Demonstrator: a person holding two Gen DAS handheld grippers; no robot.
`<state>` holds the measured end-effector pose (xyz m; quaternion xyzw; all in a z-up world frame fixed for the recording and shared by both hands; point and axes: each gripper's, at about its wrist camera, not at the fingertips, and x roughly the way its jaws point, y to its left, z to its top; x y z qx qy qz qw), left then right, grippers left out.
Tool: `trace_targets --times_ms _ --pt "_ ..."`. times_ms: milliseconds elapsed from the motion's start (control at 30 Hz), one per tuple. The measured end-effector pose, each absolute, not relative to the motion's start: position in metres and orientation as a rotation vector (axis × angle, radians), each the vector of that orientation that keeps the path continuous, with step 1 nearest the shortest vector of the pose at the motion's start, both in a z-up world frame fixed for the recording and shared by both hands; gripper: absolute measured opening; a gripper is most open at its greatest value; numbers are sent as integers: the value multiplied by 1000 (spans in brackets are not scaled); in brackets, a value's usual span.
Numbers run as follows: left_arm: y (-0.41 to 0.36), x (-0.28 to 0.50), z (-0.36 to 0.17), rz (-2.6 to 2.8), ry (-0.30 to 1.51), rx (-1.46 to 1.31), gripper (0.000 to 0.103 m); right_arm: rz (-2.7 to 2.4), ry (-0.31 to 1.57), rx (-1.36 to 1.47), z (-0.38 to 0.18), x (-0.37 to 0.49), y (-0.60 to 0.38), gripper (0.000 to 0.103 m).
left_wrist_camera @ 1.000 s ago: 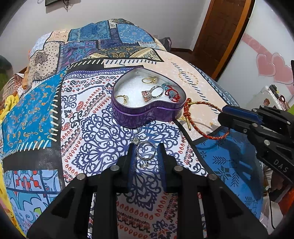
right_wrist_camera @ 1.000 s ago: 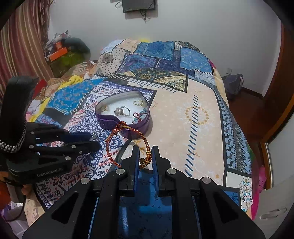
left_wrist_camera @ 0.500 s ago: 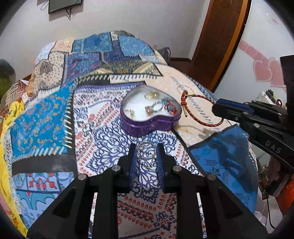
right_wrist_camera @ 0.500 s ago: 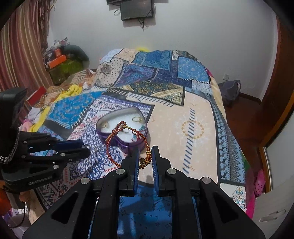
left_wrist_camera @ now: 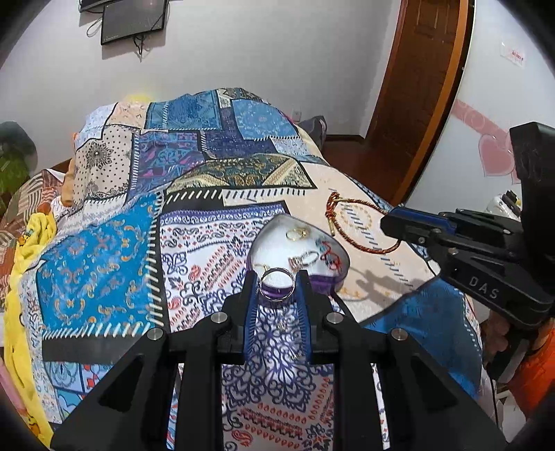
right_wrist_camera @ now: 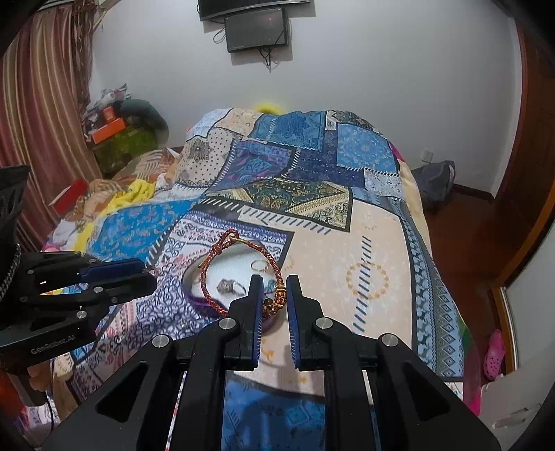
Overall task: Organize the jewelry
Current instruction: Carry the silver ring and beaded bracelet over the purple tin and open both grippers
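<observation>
My left gripper [left_wrist_camera: 276, 282] is shut on a silver ring [left_wrist_camera: 276, 285] with a small charm hanging below, held above the bedspread just before the purple heart-shaped tin [left_wrist_camera: 338, 281]. The tin holds several rings and a red-blue trinket on white lining. My right gripper [right_wrist_camera: 274, 293] is shut on the gold-beaded part of a red braided bracelet [right_wrist_camera: 222, 263], which hangs in the air over the tin [right_wrist_camera: 189, 277]. In the left wrist view the bracelet [left_wrist_camera: 360, 223] dangles from the right gripper's tips [left_wrist_camera: 392, 223], right of the tin.
A patchwork bedspread [left_wrist_camera: 145, 243] covers the bed. A wooden door [left_wrist_camera: 412, 93] and a wall with pink hearts stand right. Curtains [right_wrist_camera: 38, 138], clutter and a yellow cloth [right_wrist_camera: 138, 190] lie left. A wall screen [right_wrist_camera: 256, 31] hangs behind.
Both grippers have risen off the bedspread with their pieces. The ring has moved up towards the tin, and the bracelet has been lifted from beside the tin to above it.
</observation>
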<state>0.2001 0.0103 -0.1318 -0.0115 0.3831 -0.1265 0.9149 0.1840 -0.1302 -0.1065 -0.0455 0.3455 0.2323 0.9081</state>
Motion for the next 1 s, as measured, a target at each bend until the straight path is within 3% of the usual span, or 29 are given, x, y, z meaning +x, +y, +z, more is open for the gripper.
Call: trace_targets --times_ms 1000 --pt "3 250 -165 -312 869 -27 20 569 875 -122 -142 230 -103 12"
